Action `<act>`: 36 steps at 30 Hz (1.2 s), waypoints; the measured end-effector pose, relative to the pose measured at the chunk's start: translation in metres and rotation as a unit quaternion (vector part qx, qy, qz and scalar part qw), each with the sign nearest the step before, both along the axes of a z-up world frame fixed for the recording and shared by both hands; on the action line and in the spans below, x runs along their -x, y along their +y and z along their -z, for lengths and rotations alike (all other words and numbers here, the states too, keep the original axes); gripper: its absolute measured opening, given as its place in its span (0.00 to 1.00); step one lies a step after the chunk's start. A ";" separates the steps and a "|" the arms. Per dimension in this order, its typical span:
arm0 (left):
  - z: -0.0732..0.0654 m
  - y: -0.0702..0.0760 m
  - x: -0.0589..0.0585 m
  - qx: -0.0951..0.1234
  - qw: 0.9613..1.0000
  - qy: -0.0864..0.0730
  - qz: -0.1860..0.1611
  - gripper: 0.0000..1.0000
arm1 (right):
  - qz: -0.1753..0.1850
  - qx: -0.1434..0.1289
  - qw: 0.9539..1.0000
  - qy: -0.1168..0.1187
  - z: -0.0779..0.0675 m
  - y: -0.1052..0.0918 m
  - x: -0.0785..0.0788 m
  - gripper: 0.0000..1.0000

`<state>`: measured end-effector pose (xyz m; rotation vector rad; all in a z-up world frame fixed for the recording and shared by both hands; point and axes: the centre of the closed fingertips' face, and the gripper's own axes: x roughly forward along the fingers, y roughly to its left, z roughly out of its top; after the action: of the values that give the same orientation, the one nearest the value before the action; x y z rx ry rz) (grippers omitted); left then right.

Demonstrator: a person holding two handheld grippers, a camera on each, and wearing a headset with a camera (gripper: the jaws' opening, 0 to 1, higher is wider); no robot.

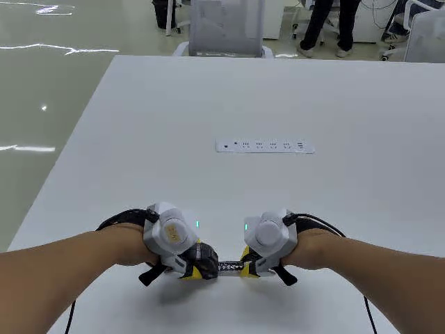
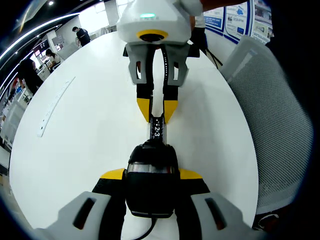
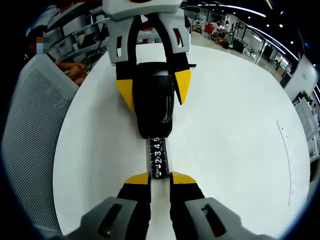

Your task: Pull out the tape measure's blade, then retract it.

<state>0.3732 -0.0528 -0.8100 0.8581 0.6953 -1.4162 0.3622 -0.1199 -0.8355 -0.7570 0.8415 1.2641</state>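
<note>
A black tape measure case (image 2: 151,180) sits between the yellow-tipped fingers of my left gripper (image 2: 151,174), which is shut on it. A short length of black blade (image 3: 157,158) with white numbers runs out of the case (image 3: 155,105) to my right gripper (image 3: 160,177), which is shut on the blade's end. In the head view the two grippers face each other just above the white table near its front edge, the left gripper (image 1: 193,268) and the right gripper (image 1: 245,267) a few centimetres apart, with the blade (image 1: 228,266) between them.
A white power strip (image 1: 264,146) lies mid-table. A grey mesh chair (image 1: 226,26) stands at the table's far edge, and a person's legs (image 1: 332,24) show beyond it. Another mesh chair (image 2: 270,125) is beside the table's near side.
</note>
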 end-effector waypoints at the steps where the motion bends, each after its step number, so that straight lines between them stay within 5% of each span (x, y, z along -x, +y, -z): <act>1: 0.000 0.000 0.000 0.000 1.000 0.000 0.000 0.33 | 0.000 0.000 1.000 -0.001 0.000 0.000 0.000 0.13; 36: -0.001 0.001 0.000 0.004 1.000 -0.002 -0.004 0.33 | 0.015 0.005 1.000 0.002 0.001 -0.018 0.001 0.12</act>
<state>0.3734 -0.0522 -0.8094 0.8493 0.6892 -1.4088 0.3612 -0.1374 -0.8367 -0.7473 0.8593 1.2353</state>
